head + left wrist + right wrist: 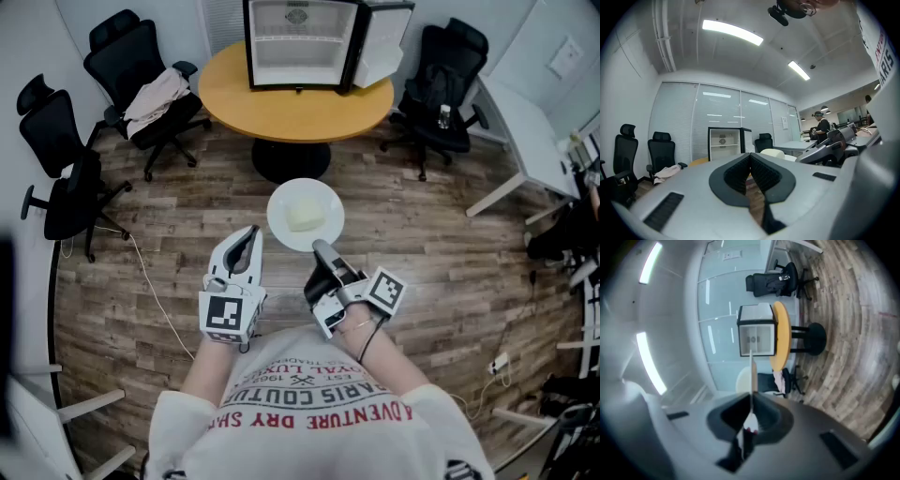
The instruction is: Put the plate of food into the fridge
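A white plate [281, 202] carries a pale block of food [305, 217] and hangs over the wooden floor in front of me. My right gripper [320, 247] is shut on the plate's near rim. In the right gripper view the plate [752, 373] shows edge-on as a thin line clamped between the pads of the right gripper [751, 401]. My left gripper [246, 236] is beside the plate at its left, apart from it, shut and empty; its pads meet in the left gripper view [750, 157]. The small fridge [302, 42] stands open on the round yellow table [291, 108] ahead.
Black office chairs [141, 75] stand left of the table, one with clothing draped over it, and another chair [445, 80] stands to the right. A white desk [525, 141] is at right. A cable [155, 291] trails over the floor at left. A person [820, 125] stands far off.
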Available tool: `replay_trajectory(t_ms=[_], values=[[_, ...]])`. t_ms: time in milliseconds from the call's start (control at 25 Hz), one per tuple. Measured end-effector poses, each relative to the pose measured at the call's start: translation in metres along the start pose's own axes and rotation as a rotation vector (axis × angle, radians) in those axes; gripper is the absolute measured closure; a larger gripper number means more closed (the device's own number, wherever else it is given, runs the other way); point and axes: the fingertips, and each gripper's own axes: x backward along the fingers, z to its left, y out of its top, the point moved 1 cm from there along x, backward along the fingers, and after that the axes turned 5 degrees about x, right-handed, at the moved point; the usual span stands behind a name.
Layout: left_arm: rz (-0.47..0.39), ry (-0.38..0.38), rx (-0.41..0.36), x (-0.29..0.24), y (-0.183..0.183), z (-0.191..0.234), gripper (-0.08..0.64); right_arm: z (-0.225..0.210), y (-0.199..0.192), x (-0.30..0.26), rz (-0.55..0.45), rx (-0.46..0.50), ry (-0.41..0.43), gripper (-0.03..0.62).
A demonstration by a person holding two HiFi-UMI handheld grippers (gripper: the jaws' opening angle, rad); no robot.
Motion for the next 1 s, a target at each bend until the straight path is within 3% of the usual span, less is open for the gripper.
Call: replay_trajectory(t_ms=[640,1000], values=[[0.021,-0.019,0.029,-0.001,-0.009,0.001,0.527,-0.002,0.002,0.0,-0.004,0.052,-0.032,0.555],[0.043,0.006,0.032,0.004,-0.017,0.013,0.526,-0.007,-0.004,-0.008,0.012,0.03,-0.025,0.555]])
